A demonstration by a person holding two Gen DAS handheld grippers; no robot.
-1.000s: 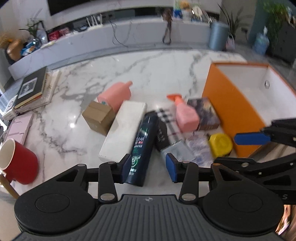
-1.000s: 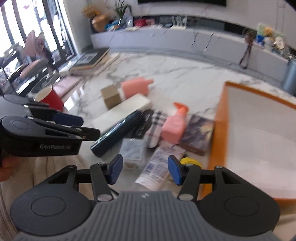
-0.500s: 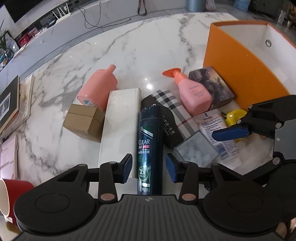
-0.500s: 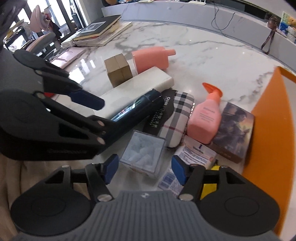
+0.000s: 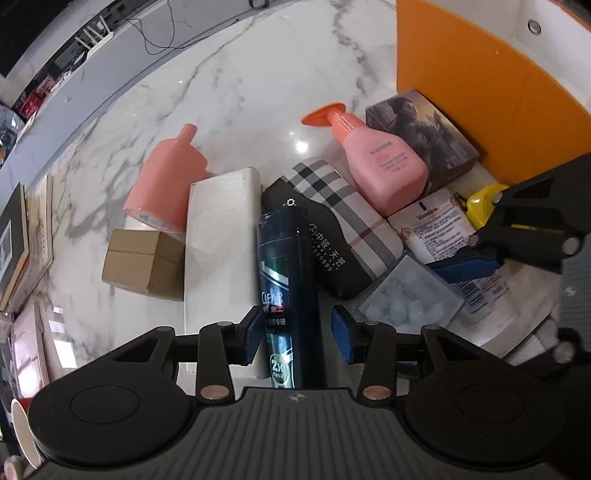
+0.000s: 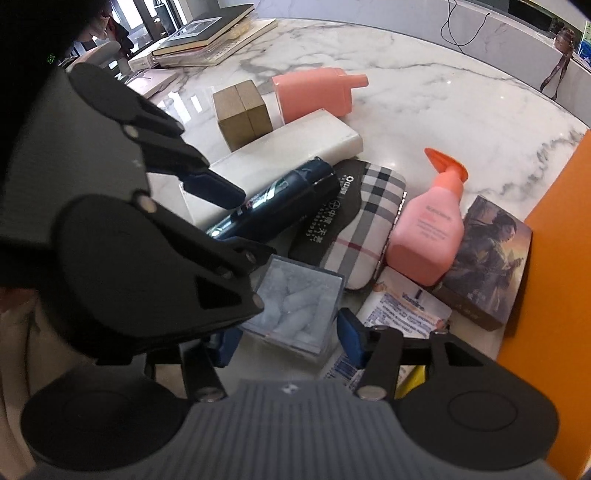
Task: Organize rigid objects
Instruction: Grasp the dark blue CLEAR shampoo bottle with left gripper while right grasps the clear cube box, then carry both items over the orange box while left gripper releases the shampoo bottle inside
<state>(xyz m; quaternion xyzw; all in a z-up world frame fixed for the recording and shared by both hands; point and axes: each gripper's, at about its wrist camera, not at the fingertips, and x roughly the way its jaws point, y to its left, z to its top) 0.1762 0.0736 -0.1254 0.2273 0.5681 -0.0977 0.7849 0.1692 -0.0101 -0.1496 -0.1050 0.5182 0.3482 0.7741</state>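
While the left gripper [image 5: 293, 338] is held over the dark shampoo bottle [image 5: 286, 291], its jaws are seen narrowly parted astride the bottle's lower end, with a gap at the right pad. The bottle's long axis runs straight away from the gripper, between the white box [image 5: 218, 240] and plaid case [image 5: 343, 206]. The right gripper [image 6: 284, 341] is closing around the clear plastic box [image 6: 295, 306]. The orange bin [image 5: 472, 85] stands beyond, to the right.

White marble tabletop [image 5: 258, 74] with grey veining, glossy, catching bright glare spots. Beyond its far edge a long pale grey ledge [image 6: 480, 26] runs along, a black cable [image 5: 166, 33] trailing over it. Stacked books [image 6: 214, 33] sit at the table's corner.
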